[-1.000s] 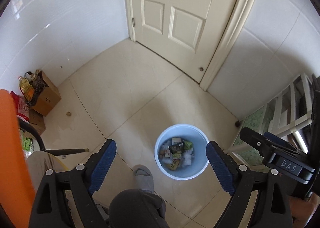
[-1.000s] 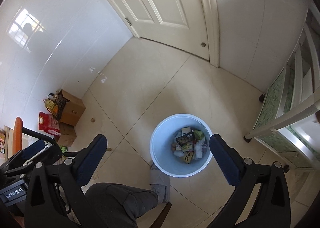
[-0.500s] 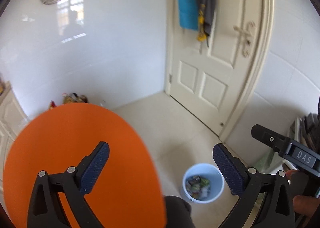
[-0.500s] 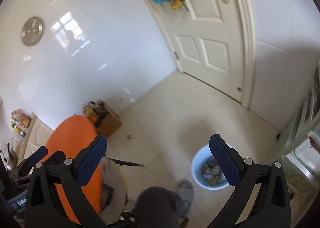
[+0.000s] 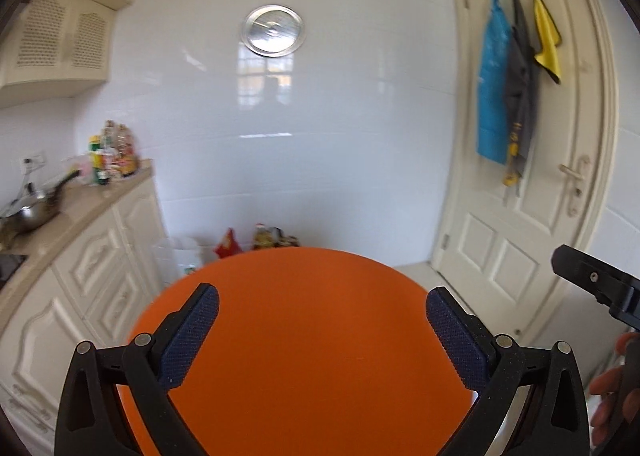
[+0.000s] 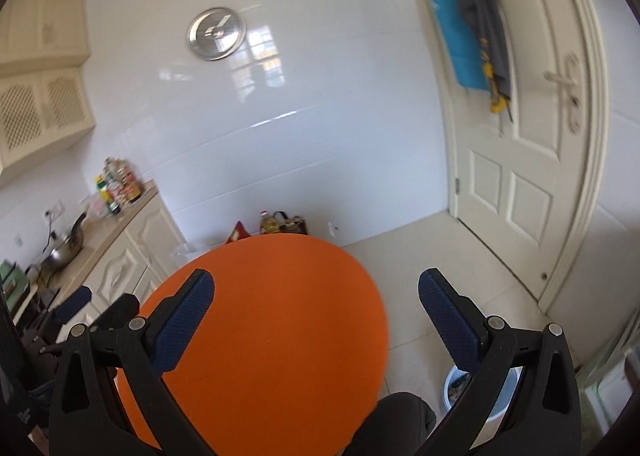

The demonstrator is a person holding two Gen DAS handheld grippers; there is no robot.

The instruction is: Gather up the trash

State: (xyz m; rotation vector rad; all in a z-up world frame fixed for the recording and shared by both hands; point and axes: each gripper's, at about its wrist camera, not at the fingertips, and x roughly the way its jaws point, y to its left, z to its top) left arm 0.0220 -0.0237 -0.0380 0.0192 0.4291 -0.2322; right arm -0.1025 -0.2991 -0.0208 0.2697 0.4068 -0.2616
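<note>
Over a round orange table (image 5: 320, 356) my left gripper (image 5: 322, 296) stands open, with nothing between its blue pads. My right gripper (image 6: 316, 278) is open too, above the table's right edge (image 6: 376, 320). Low on the floor stands the light blue trash bin (image 6: 450, 392), mostly hidden behind my right finger (image 6: 452, 324); some litter shows inside it. In the right wrist view, a blue pad of the left gripper (image 6: 74, 304) shows at the far left.
A white panelled door (image 6: 528, 184) with hanging cloths (image 5: 508, 96) is on the right. Cream cabinets and a counter (image 5: 80, 208) with a pan and bottles run along the left. Bags and bottles (image 6: 276, 222) sit by the white wall. A person's knee (image 6: 392, 416) is beside the bin.
Both grippers rose and tilted up, from looking down at the bin and floor to facing the orange table and wall. The bin left the left wrist view.
</note>
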